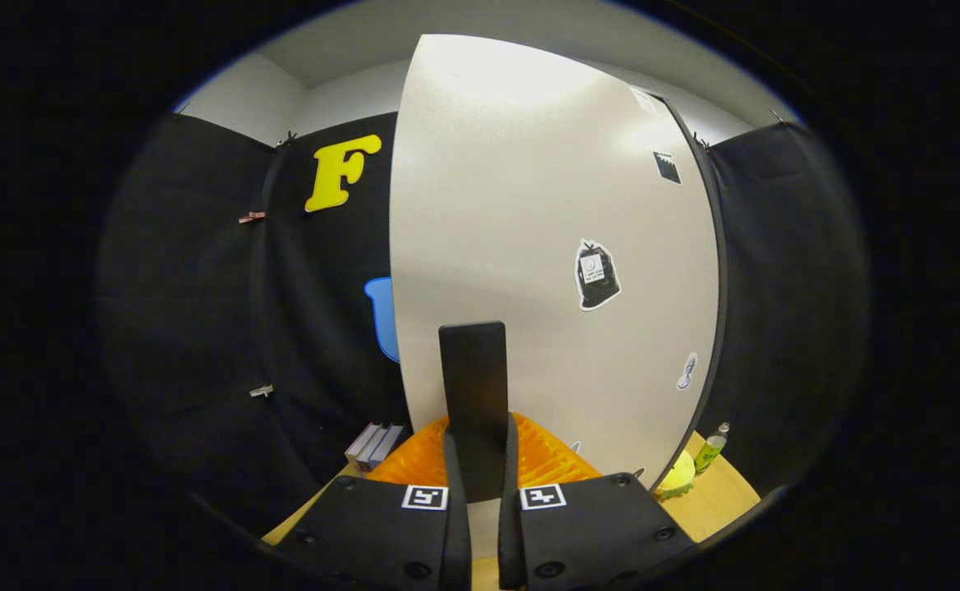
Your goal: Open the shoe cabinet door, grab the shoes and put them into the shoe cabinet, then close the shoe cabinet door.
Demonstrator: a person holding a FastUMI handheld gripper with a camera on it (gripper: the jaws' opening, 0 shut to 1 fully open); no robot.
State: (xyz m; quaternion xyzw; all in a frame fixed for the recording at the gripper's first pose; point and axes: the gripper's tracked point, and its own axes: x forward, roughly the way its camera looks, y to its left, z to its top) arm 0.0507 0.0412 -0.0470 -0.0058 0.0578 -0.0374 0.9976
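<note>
The gripper (pixel 480 460) is right up against the white cabinet door (pixel 529 205), and its 2 orange fingers (pixel 414 460) are closed in on the door's black handle (pixel 473 394), an upright flat bar that stands between them; both seem to press its sides. The door rises tall beyond the fingers, its face carrying a few stickers (pixel 596 275), the largest one dark and off to the right of the handle. Down at the door's right foot, on the wooden floor (pixel 722 492), sit a round yellow thing (pixel 677 476) and a small green bottle (pixel 711 447). To the left of the fingers, low by the black cloth, lie some grey blocks (pixel 373 443).
</note>
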